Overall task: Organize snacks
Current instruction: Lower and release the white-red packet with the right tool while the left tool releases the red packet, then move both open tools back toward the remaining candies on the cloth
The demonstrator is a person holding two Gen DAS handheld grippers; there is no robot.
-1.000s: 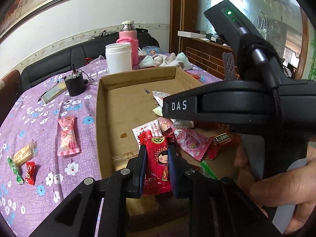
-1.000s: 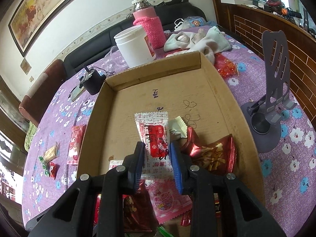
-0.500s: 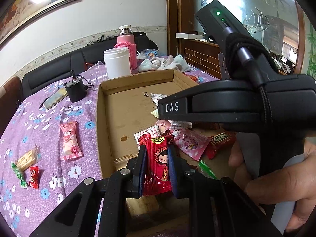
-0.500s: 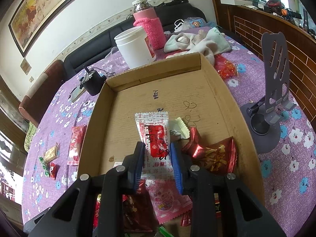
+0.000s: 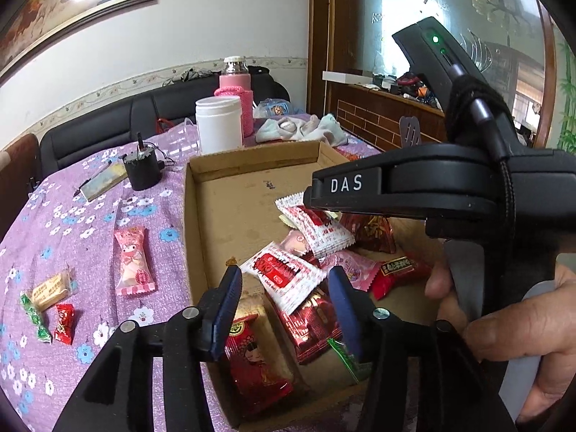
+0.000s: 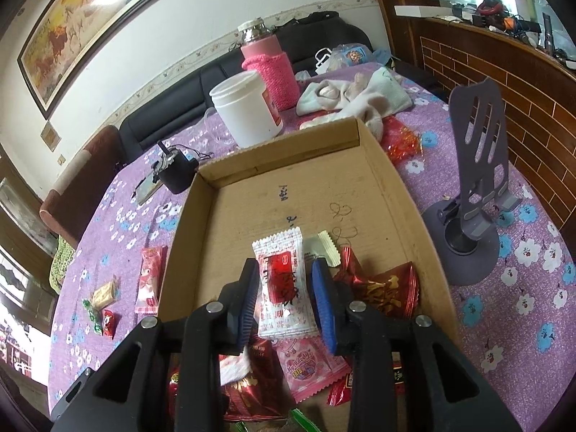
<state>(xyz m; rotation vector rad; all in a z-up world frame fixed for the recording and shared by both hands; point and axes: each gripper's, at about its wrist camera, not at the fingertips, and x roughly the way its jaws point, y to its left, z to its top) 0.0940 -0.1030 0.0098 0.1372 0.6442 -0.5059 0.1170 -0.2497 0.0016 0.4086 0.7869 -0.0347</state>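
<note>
A shallow cardboard box (image 5: pixel 194 216) on the purple flowered cloth holds a pile of snack packets at its near end. My left gripper (image 5: pixel 286 309) hangs over that pile with its jaws opening and nothing pressed between them. A red packet with a cartoon figure (image 5: pixel 252 356) lies in the box's near left corner, below the left finger. In the right wrist view, my right gripper (image 6: pixel 286 300) is shut on a white-and-red packet (image 6: pixel 284 288) above the box floor (image 6: pixel 288 194). From the left wrist view, that gripper (image 5: pixel 316 201) comes in from the right.
Left of the box on the cloth lie a pink packet (image 5: pixel 132 262) and three small candies (image 5: pixel 50 288). Behind the box stand a white jar (image 5: pixel 218 124), a pink bottle (image 5: pixel 235 82) and a black device (image 5: pixel 141 169). A grey phone stand (image 6: pixel 475 187) stands to the right.
The left gripper's jaws have spread apart, and the red cartoon packet they held now lies in the box. The right gripper and its packet have hardly moved.
</note>
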